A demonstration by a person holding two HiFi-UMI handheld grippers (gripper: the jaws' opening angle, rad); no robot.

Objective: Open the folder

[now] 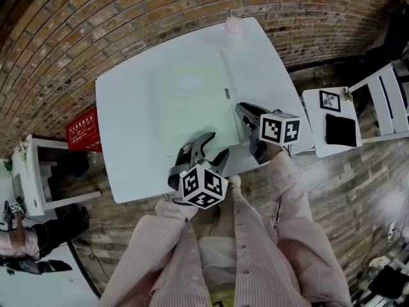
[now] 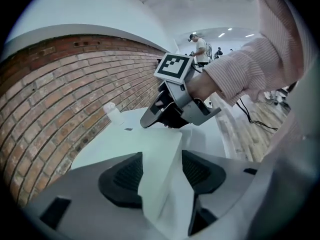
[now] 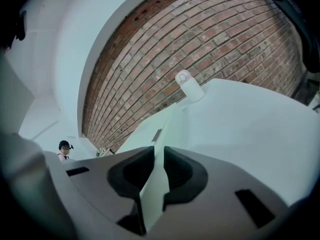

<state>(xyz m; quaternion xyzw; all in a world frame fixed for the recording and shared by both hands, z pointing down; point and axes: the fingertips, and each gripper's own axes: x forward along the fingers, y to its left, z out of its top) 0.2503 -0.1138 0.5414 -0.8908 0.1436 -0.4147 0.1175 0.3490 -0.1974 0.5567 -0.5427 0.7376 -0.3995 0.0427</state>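
A pale green folder lies flat on the white table. My left gripper hovers at the folder's near edge. In the left gripper view its jaws stand wide apart with a corner of the folder between the pads, untouched by them. My right gripper is at the folder's right edge. The right gripper view shows its jaws pinched on the thin edge of the folder's cover. The right gripper also shows in the left gripper view, just past the folder.
A small white bottle stands at the table's far edge. A red box and a white shelf are on the floor at the left. A white side table with a black item stands to the right. A brick wall runs behind.
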